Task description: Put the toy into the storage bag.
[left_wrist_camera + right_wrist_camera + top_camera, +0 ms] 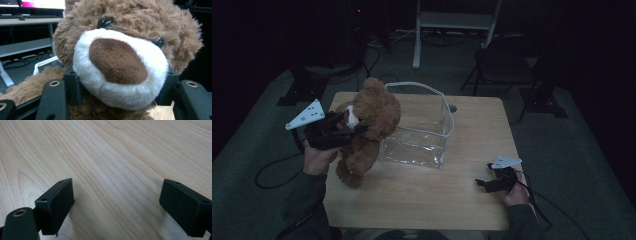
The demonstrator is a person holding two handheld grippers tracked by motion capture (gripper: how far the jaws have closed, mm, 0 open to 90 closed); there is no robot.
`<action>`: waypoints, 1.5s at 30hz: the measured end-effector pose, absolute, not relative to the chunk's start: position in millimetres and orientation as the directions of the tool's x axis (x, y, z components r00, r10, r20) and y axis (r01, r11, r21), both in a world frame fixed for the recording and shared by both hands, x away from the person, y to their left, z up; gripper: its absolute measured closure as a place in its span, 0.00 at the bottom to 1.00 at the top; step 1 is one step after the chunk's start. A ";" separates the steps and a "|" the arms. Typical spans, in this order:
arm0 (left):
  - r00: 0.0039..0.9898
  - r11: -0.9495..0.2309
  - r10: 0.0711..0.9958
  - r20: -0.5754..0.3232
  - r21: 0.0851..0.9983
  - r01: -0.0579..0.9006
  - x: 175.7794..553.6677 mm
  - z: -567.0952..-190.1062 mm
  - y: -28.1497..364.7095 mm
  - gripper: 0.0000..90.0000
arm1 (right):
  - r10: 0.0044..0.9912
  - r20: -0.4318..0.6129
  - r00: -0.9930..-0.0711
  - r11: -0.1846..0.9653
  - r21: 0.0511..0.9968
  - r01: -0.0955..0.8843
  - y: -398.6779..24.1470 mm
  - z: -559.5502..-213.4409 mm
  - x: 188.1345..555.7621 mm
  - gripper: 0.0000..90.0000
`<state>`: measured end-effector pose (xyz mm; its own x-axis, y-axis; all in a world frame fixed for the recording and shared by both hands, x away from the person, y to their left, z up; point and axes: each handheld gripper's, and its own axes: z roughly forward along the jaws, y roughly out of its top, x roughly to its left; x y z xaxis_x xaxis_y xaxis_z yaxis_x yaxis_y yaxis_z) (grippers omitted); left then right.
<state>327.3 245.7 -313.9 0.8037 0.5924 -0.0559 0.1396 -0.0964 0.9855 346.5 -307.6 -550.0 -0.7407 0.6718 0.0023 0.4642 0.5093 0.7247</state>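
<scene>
While my left claw (120, 100) pinches the teddy bear (364, 127) by its soft muzzle, upright beside the clear bag (424, 127) on the table (472, 150), the plush could slip out (fur compresses) and topple. My right claw (117, 205) rests open, empty.

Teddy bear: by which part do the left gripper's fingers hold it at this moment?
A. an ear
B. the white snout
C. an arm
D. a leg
B. In the left gripper view the left gripper has its fingers pressed on either side of the white snout of the teddy bear, and the high view shows the bear gripped at the face beside the clear bag.
</scene>
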 end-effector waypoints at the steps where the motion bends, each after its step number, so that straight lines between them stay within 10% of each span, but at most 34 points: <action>1: 0.803 -0.100 0.594 -0.052 0.985 0.138 327.8 -313.1 246.0 0.44 | 0.672 0.002 -0.741 0.509 0.725 0.464 -307.6 -550.0 346.5 0.13; 45: 0.768 -0.126 0.641 0.003 0.987 0.102 351.6 -278.3 247.9 0.43 | 0.673 0.002 -0.739 0.509 0.724 0.466 -307.6 -550.0 346.3 0.13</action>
